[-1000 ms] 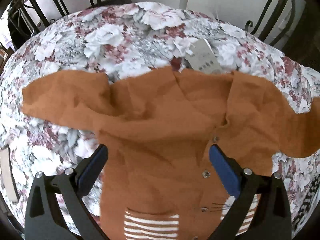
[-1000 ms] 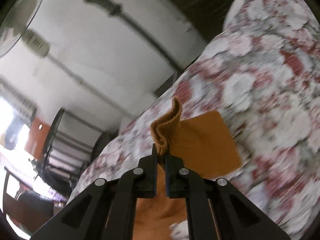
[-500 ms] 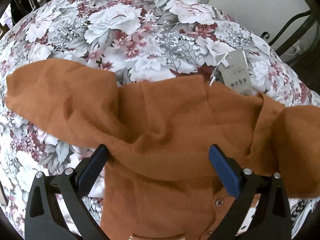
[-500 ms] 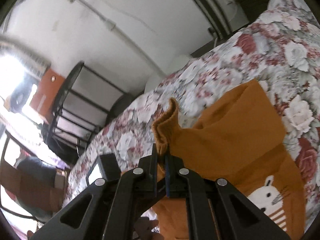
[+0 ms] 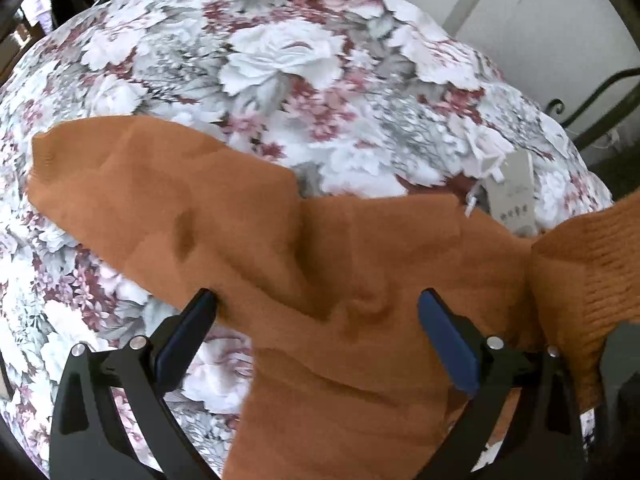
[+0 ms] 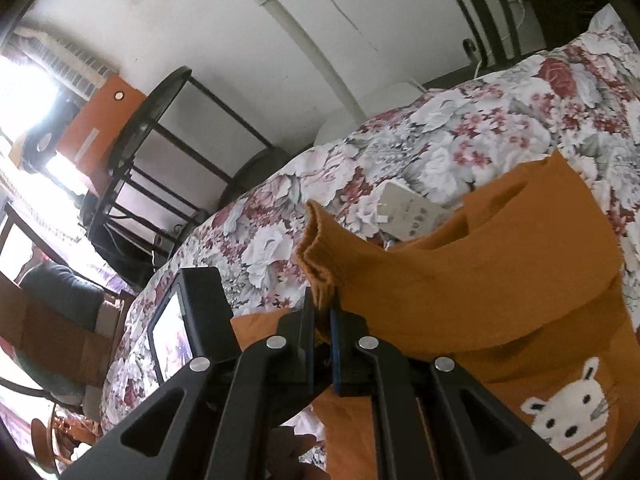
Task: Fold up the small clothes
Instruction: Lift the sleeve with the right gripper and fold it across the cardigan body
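A small orange knit cardigan (image 5: 340, 280) lies on the floral tablecloth (image 5: 280, 60), its left sleeve (image 5: 140, 192) spread flat to the left. My left gripper (image 5: 316, 308) is open, its jaws wide apart over the cardigan's left shoulder. My right gripper (image 6: 322, 312) is shut on the ribbed cuff (image 6: 316, 256) of the right sleeve and holds it lifted over the cardigan's body. That sleeve (image 5: 592, 264) also shows at the right edge of the left wrist view. A white animal face (image 6: 568, 412) is on the cardigan's front.
A paper hang tag (image 5: 512, 196) lies by the collar; it also shows in the right wrist view (image 6: 412, 212). The left gripper's body with a small screen (image 6: 180, 328) is beside my right gripper. Black metal chairs (image 6: 160, 152) and a white wall surround the table.
My right gripper has carried the right sleeve's cuff inward over the cardigan's body. My left gripper has moved up from the buttons toward the left shoulder, still open.
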`<state>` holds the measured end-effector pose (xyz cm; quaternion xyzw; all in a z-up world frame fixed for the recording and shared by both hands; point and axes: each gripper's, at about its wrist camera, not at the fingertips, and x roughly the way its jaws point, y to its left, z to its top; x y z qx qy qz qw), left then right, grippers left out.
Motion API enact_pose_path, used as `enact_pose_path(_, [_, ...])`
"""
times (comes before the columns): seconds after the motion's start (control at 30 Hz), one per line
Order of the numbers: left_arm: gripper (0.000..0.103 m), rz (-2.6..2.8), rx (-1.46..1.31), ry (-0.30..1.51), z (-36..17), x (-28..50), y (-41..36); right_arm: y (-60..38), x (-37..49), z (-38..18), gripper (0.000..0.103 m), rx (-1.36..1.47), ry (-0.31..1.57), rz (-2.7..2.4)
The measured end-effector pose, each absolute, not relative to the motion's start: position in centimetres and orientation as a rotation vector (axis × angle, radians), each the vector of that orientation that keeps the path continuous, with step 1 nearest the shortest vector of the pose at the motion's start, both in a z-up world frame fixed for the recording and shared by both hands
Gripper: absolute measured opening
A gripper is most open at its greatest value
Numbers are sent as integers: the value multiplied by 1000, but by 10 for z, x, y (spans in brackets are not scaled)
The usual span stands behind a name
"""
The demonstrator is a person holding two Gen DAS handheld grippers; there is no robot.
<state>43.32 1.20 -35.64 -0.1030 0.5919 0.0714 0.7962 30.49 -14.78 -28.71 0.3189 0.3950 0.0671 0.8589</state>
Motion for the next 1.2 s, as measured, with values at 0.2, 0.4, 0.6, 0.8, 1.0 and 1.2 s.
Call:
enact_pose_path(0.2, [99,214,-182,1264,-361,445,35,-135,319,-299,8,656,861,172])
enact_pose_path(0.4, [98,309,-210,1336,-382,459,71,-132,330,-324,30,705,963,200])
enact_pose_path(0.6, [98,379,-408,1194,-346,458,123,-169,324,-301,30,796,902,194])
enact_pose_path(0.8, [98,129,-281,1171,-332,474,87,-242,311,-296,29,819,845,22])
enact_pose_path(1.0, [99,67,67,1343,-396,468,25,-310,308,-361,16,948,979,-188])
enact_pose_path(1.2, [99,67,-13,1334,-400,474,46,-348,292,-408,6,1234,957,-223])
